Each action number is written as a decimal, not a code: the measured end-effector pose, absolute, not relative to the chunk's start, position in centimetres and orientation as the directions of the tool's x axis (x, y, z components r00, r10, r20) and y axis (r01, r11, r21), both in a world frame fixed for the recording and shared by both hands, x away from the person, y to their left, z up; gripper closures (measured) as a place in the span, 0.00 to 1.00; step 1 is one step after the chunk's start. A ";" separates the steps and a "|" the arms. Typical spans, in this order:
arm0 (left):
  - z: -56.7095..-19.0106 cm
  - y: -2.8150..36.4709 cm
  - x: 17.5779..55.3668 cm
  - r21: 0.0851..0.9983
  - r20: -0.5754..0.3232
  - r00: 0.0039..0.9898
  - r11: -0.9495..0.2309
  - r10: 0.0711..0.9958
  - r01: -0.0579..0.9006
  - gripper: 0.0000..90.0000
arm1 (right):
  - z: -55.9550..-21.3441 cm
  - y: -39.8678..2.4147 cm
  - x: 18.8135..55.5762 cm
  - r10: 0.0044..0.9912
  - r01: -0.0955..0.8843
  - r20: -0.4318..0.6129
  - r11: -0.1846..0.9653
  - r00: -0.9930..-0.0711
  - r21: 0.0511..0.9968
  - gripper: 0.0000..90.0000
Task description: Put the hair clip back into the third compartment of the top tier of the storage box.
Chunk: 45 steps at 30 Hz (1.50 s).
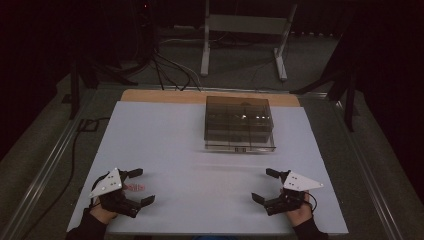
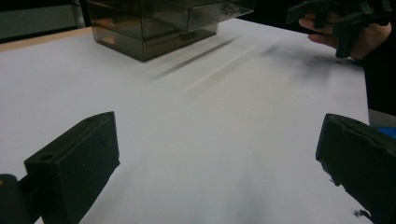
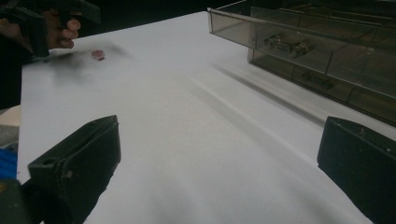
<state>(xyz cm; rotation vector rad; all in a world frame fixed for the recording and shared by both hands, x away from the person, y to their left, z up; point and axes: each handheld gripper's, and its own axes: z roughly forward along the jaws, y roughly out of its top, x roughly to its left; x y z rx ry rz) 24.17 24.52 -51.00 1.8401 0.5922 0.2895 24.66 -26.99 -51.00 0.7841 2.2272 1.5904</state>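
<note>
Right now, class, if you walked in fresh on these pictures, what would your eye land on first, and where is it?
First, the smoky see-through drawer box toward the far side of the white table, one drawer pulled partly out. Next, the two black grippers at the near edge, left gripper and right gripper, both with jaws wide apart and holding nothing. Last, a small reddish thing lying on the table between the left gripper's jaws.

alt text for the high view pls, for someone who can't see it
A person's two hands each hold an open black gripper low over the near edge of a white table: the left gripper has a small red item lying between its jaws, the right gripper nothing. A smoky transparent drawer box stands at the far middle, dark floor and cables beyond.
</note>
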 end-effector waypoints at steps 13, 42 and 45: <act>-51.1 24.4 24.3 0.928 -0.101 0.846 -0.258 0.523 0.270 0.01 | -51.1 -26.7 24.6 0.578 0.278 0.078 0.266 -0.812 0.923 0.00; -48.0 22.5 24.0 0.935 -0.076 0.897 -0.281 0.436 0.216 0.01 | -50.7 -26.6 24.3 0.577 0.274 0.080 0.257 -0.813 0.927 0.00; -47.8 22.6 24.1 0.935 -0.087 0.897 -0.276 0.434 0.224 0.01 | -50.6 -26.6 24.3 0.576 0.275 0.085 0.252 -0.813 0.928 0.00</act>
